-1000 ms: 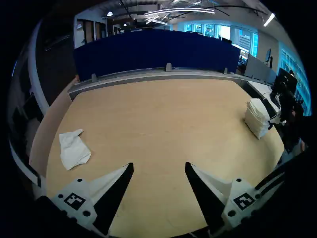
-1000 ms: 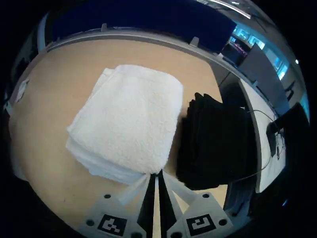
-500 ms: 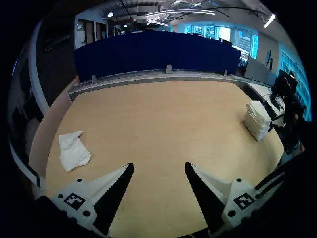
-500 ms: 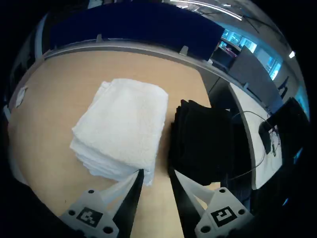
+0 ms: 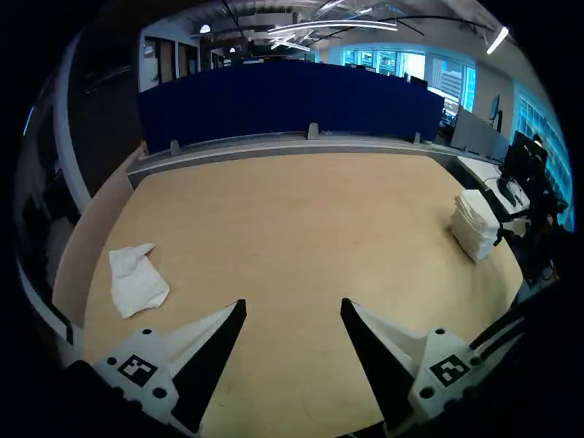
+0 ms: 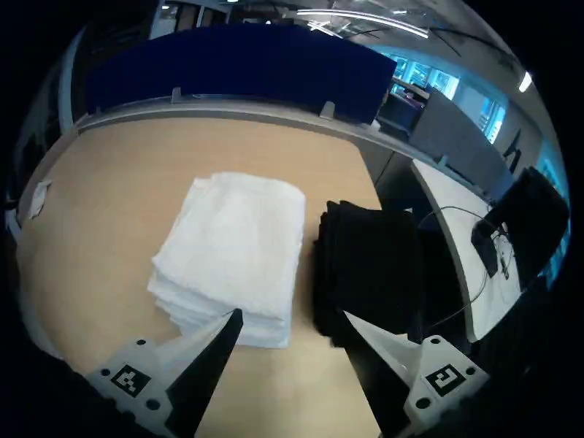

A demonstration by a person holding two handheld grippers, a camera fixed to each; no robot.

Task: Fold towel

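A crumpled white towel (image 5: 136,279) lies on the wooden table (image 5: 292,219) at the left in the left gripper view, apart from my open left gripper (image 5: 292,310), which holds nothing. In the right gripper view the same towel (image 6: 38,198) is a small shape at the far left. A stack of folded white towels (image 6: 233,255) sits just ahead of my right gripper (image 6: 292,321), which stands open and clear of it. In the left gripper view that stack (image 5: 474,223) rests near the table's right edge.
A pile of folded black cloths (image 6: 372,270) lies right beside the white stack. A blue partition (image 5: 292,95) and a grey rail run along the table's far edge. A neighbouring desk (image 6: 467,241) with cables and a dark monitor stands to the right.
My right gripper has opened, letting go of the white stack's edge, and has drawn back from it. The left gripper has hardly moved.
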